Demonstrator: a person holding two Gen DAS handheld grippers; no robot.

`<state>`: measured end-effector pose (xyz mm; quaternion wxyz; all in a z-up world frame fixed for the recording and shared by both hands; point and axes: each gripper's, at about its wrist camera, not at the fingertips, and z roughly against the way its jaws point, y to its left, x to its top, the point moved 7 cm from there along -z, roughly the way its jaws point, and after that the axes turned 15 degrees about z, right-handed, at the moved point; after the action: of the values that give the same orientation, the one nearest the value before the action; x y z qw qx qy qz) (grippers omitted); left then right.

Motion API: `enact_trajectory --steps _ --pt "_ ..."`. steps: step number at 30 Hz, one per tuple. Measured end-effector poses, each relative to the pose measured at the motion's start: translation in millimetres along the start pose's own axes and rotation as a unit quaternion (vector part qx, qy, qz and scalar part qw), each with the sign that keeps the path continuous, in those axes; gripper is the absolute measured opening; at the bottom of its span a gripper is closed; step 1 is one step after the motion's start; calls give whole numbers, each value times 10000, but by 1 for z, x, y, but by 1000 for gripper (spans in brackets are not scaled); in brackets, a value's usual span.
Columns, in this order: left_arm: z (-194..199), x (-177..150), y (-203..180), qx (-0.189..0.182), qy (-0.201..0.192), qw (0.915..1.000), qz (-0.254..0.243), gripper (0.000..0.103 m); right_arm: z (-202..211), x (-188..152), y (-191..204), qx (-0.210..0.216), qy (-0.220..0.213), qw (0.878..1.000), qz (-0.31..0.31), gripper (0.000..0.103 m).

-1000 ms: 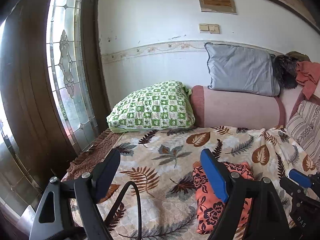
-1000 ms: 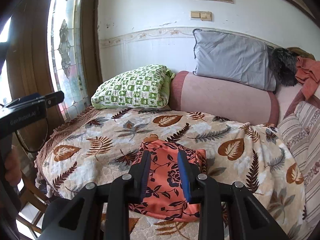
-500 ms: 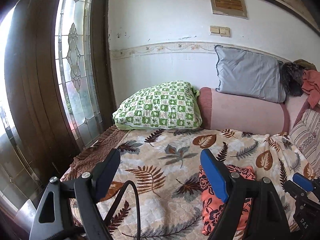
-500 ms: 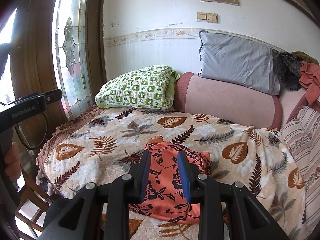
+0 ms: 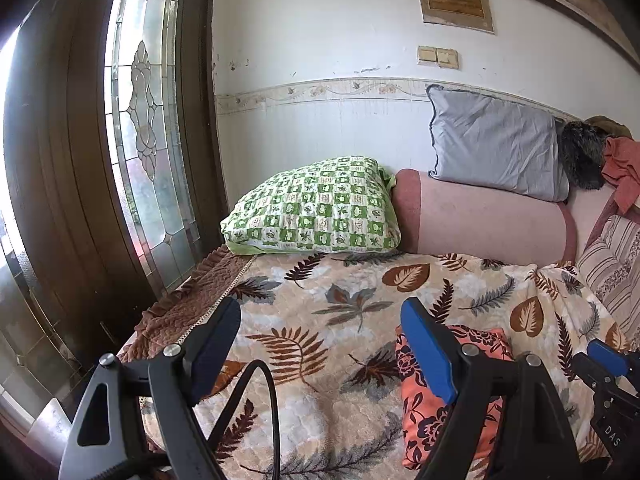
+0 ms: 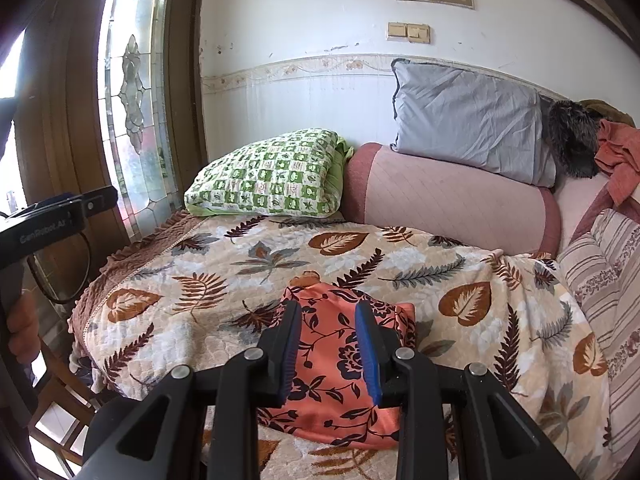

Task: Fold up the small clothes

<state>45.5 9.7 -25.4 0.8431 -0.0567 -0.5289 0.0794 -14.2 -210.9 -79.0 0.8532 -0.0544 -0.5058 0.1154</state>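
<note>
Garment (image 6: 340, 364) unmoved | left hand-held gripper (image 5: 320, 352) view shifted, apparently | jaws unchanged

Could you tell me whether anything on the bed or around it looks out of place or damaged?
Mostly tidy: the orange floral folded cloth lies flat on the leaf-patterned bedspread. Only the white wall shows scuffs and chipped paint, and a salmon-coloured crumpled cloth lies unfolded.
</note>
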Motion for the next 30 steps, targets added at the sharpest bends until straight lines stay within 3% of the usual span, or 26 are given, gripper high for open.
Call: enact_trajectory --steps 24,30 --pt "-19 -5 -23 -159 160 9996 -150 83 -31 -3 -7 99 162 9998 -85 31" --pt "-23 -6 -32 -412 199 9989 -93 83 -36 -3 -10 115 171 9997 -159 31"
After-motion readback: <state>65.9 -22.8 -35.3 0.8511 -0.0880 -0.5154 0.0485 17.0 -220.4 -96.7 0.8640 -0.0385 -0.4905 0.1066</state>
